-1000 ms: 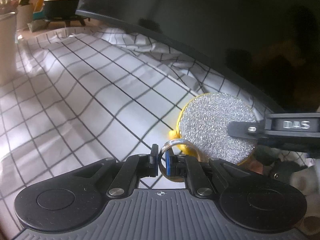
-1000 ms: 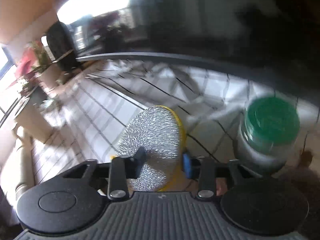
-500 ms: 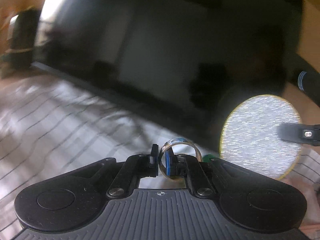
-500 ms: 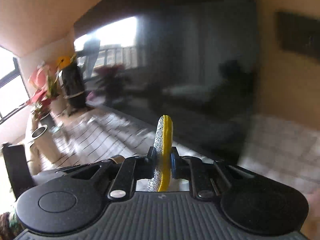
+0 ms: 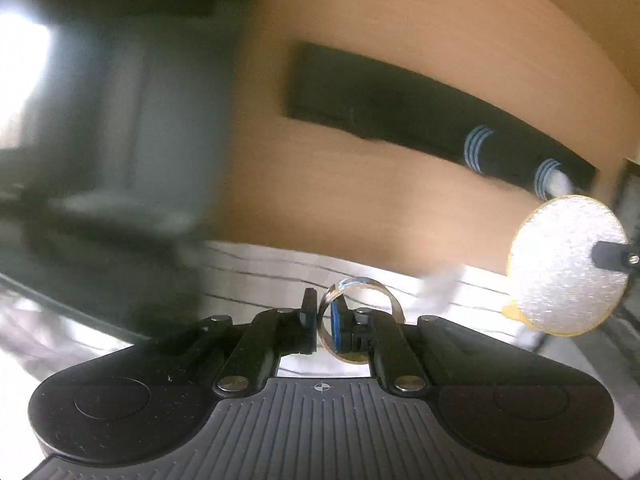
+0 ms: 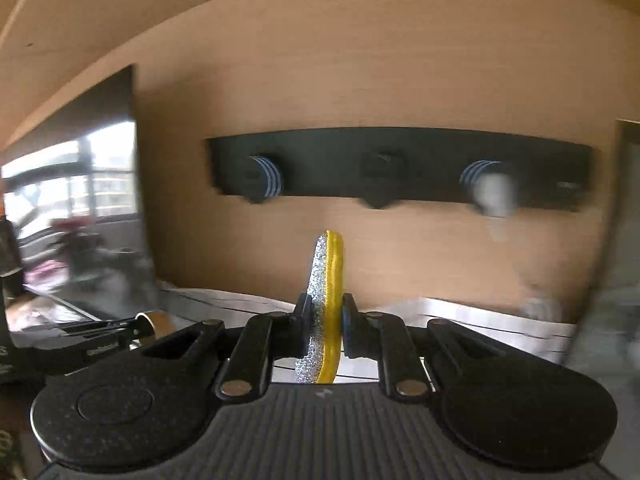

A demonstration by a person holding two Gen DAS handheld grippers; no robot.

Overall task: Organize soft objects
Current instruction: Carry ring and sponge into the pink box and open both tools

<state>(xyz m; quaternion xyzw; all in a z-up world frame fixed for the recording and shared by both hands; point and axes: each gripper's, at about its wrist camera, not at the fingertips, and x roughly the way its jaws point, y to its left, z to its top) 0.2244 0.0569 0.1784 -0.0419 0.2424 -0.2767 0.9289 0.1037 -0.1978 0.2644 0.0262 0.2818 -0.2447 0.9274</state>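
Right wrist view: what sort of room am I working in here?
Probably a home living room or entry. A black hook rack hangs on a wood-panel wall, a checked cloth covers the surface below, and a dark screen on the left reflects a window and plants.

No legible wording in either wrist view, faint pale lettering on the dark arm of the other gripper [image 6: 102, 350] at the lower left of the right wrist view, too blurred to make out

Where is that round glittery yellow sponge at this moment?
The sponge is pinched edge-on in the right hand-held gripper, raised before the wooden wall, below the black hook rail.
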